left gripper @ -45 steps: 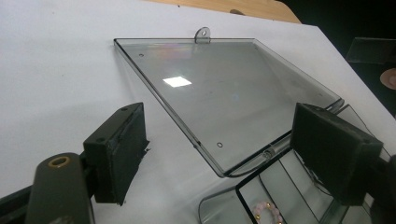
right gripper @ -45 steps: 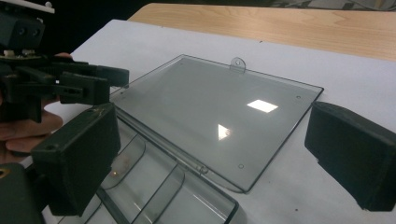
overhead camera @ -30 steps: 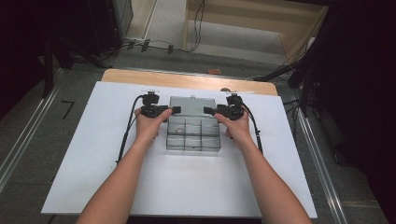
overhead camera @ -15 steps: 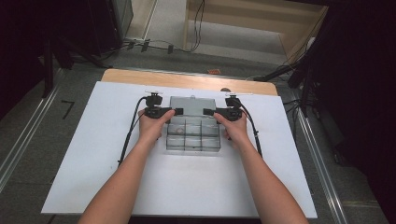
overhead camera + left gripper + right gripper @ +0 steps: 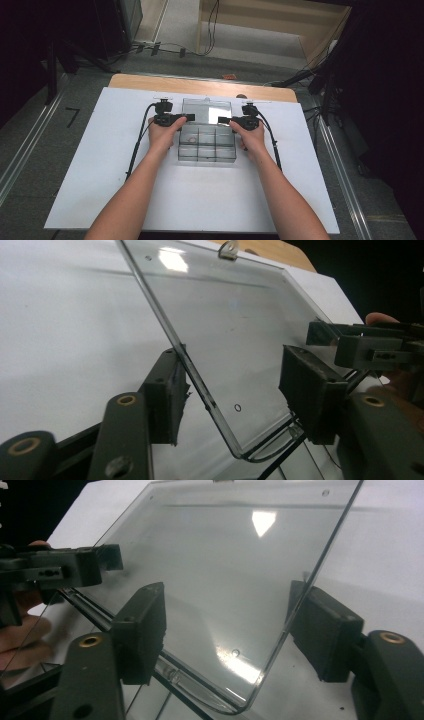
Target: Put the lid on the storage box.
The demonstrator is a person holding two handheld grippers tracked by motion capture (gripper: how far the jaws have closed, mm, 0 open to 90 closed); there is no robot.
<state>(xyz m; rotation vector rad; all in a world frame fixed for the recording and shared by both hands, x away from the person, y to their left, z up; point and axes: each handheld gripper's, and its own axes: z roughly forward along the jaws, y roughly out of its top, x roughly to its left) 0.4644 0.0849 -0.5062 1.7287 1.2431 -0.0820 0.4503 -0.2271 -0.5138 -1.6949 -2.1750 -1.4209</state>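
The clear compartment box (image 5: 207,145) sits in the middle of the white board (image 5: 100,165), its transparent lid (image 5: 206,111) swung up and leaning back toward the far edge, hinged along the box's rear wall. In the left gripper view the lid (image 5: 240,335) stands tilted, with its near side edge running between the two black pads; the outer pad is close against that edge, the inner pad still apart from the pane. In the right gripper view the lid (image 5: 225,580) shows likewise: its side edge is just beside the outer pad, and the inner pad stands off the pane. The left gripper (image 5: 176,118) and right gripper (image 5: 235,120) flank the lid at either side, roughly level with each other. Change noted: against the earlier high views both hands are in nearly the same places, but the jaws of both grippers have just been closing, each with a lid edge between them. Neither pair of pads yet presses from both faces, so the jaws count as still open around the lid, not gripping. Judgement: this is the take-hold step of a two-sided grasp, probably to swing the lid down onto the box; the compartments (image 5: 199,137) appear mostly empty, though small contents cannot be made out.
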